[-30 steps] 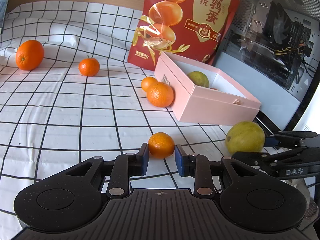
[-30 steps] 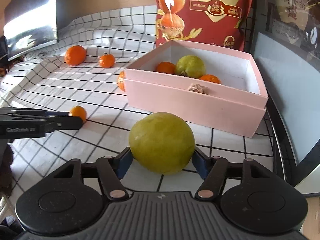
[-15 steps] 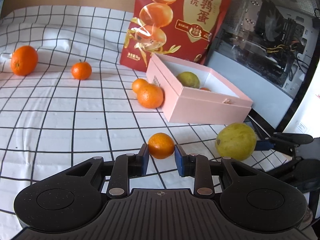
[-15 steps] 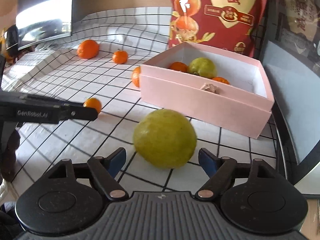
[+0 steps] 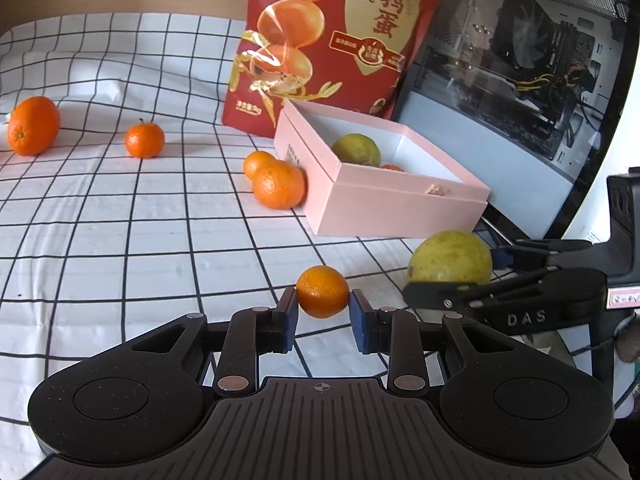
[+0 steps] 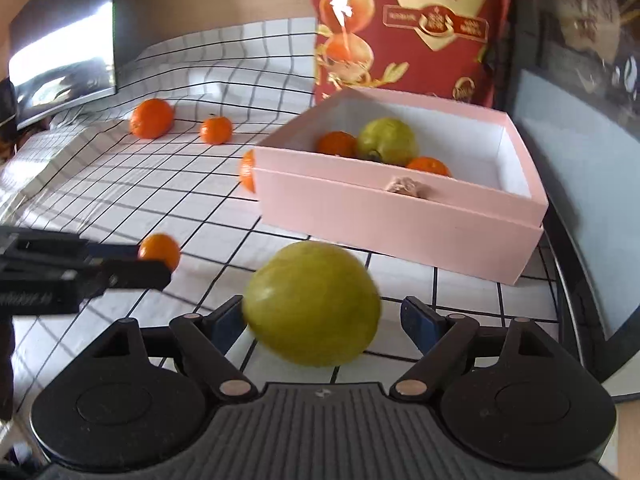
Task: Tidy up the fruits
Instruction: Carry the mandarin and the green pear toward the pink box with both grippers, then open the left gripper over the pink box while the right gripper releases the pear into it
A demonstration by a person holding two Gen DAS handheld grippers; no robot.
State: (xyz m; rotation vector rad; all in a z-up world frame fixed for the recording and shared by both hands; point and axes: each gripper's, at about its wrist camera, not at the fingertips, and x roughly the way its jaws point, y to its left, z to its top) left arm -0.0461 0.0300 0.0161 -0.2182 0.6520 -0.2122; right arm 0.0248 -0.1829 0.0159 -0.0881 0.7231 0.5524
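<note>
My left gripper (image 5: 323,305) is shut on a small orange (image 5: 322,291), held close to the checked cloth. That orange (image 6: 160,249) also shows at the left of the right wrist view. A big green fruit (image 6: 312,304) lies on the cloth between the jaws of my right gripper (image 6: 322,318), which are opening; the right pad stands clear of it. From the left wrist view this green fruit (image 5: 450,258) sits at the right gripper's (image 5: 480,276) tips. The pink box (image 6: 392,216) behind holds another green fruit (image 6: 386,140) and two oranges.
Loose oranges lie on the cloth: two against the box's left side (image 5: 279,184), a small one (image 5: 145,140) and a bigger one (image 5: 33,125) far left. A red snack bag (image 5: 336,40) stands behind the box. A glass-sided computer case (image 5: 500,60) walls the right.
The right jaws have spread apart off the green fruit, which now sits loose between them. The left gripper keeps its hold on the small orange and has hardly moved.
</note>
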